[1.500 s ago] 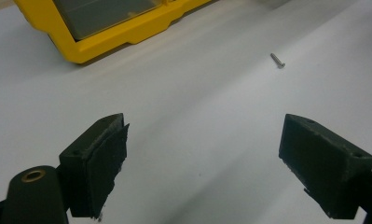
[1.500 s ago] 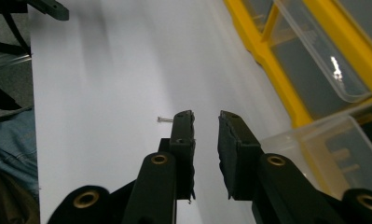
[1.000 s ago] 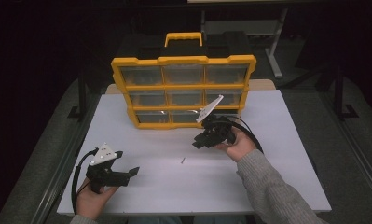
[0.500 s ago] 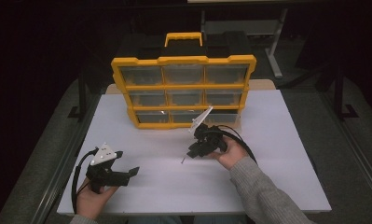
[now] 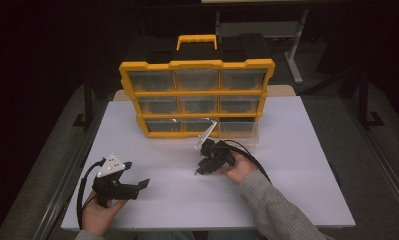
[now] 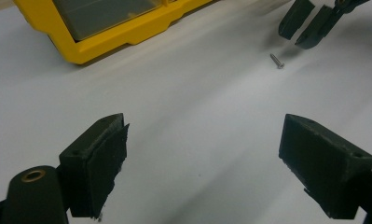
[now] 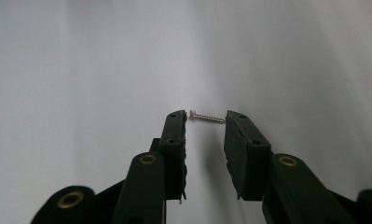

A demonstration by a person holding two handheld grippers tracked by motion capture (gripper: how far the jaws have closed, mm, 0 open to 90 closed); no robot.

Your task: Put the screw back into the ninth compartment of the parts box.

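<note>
Both tongs are over the white table [image 5: 297, 150], and both stand spread with nothing between them. Right gripper [image 5: 198, 171] sits just right of the middle of the high view, tilted down so its tips hang close above the tabletop, in front of the bottom row of the yellow drawer cabinet [image 5: 197, 97]. In the right gripper view its jaws are a narrow gap apart, and a small silver screw [image 7: 207, 117] lies on the table across the far end of that gap, head toward the left jaw. Whether the tips touch the screw, I cannot tell. In the left gripper view the same screw lies at the upper right of the frame, just below the right gripper's two dark tips.

Left gripper [image 5: 137, 177] is at the lower left of the high view, held in a hand [image 5: 99, 212] near the table's front edge, well apart from the screw. Its jaws are spread wide over bare table, with a corner of the cabinet at the upper left of its own view.
</note>
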